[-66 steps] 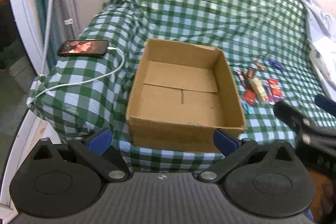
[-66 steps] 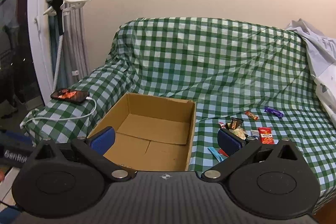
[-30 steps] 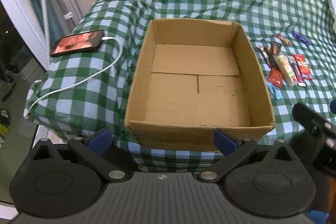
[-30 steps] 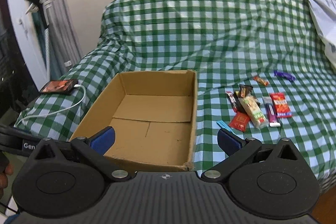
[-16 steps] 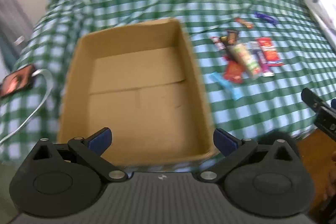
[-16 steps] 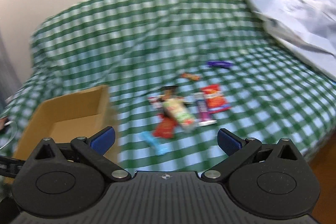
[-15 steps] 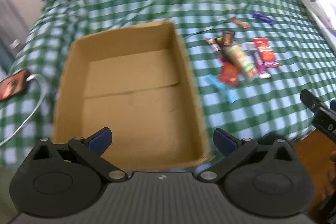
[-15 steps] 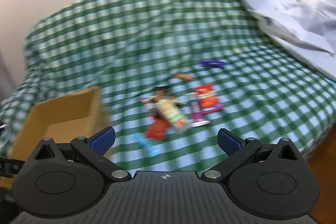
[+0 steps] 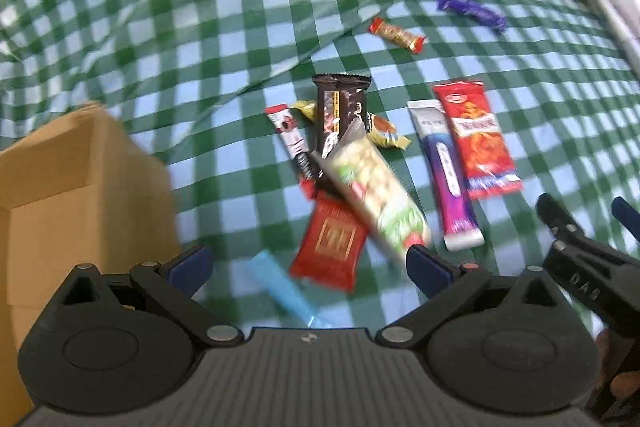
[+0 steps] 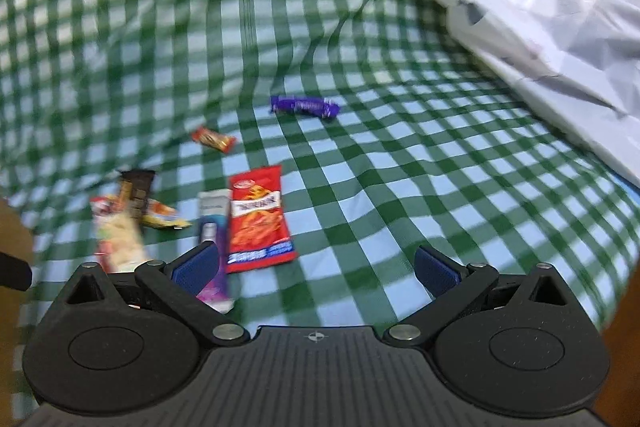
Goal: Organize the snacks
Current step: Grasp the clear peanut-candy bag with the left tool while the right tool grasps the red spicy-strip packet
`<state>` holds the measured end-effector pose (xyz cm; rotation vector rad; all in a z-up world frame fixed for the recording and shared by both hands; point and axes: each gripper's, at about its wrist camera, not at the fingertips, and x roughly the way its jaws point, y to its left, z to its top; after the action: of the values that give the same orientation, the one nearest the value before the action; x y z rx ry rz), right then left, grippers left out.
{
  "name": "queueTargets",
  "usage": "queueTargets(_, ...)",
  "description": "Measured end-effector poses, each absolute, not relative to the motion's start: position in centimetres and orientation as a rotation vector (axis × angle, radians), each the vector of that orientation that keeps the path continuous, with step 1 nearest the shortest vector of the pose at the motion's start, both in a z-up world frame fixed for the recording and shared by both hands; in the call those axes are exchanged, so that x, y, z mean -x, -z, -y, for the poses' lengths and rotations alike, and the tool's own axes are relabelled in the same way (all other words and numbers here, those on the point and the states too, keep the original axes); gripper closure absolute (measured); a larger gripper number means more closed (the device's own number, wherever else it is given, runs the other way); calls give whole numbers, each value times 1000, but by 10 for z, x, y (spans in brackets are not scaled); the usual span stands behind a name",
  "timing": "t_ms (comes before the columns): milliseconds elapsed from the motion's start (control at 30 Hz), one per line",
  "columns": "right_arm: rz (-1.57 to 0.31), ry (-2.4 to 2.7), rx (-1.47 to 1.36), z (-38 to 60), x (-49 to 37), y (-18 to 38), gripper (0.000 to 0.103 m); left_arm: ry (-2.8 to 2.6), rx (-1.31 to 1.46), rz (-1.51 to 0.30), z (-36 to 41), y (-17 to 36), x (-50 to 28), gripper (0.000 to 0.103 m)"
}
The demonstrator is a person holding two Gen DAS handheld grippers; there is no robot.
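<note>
Green-and-white checked cloth covers the sofa; the snacks lie loose on its seat, none boxed yet. Left gripper hangs with jaws spread wide and empty over the near side of the pile: blue stick, red square packet, long green-and-cream bar lying across a dark brown bar and a red-white stick. Right gripper is likewise spread and empty, its left finger just over the purple-and-white bar, the red chip packet beside it. Two strays sit farther back toward the backrest: small orange candy, purple candy. Cardboard box stands at the left of the seat, beside the pile. Likely risks: overlapping wrappers mean a pinch may take two or drag a neighbour; flat packets on soft cloth may slip, or the fingers may snag fabric; both claws work one small patch and could collide. Frames are motion-blurred, so labels are unreadable. A pale blue sheet is heaped at the right end, clear of the snacks.
</note>
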<state>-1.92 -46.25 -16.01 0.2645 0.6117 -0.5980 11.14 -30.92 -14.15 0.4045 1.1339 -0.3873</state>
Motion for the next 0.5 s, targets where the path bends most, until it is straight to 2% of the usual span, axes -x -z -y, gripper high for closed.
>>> queueTargets(167, -669, 500, -295, 495, -43, 203, 0, 359, -380, -1212, 345, 185, -149, 0)
queueTargets(300, -740, 496, -213, 499, -86, 232, 1, 346, -364, -1248, 363, 204, -165, 1)
queueTargets(400, -706, 488, -192, 501, -95, 241, 1, 356, -350, -1257, 369, 210, -168, 1)
queueTargets(433, -700, 490, -198, 502, -97, 242, 1, 358, -340, -1256, 369, 211, -168, 5)
queueTargets(467, -697, 493, -200, 502, -98, 242, 1, 361, -333, -1254, 369, 211, -168, 23)
queueTargets(500, -694, 493, -196, 501, -99, 242, 1, 364, -328, -1252, 369, 211, -167, 36)
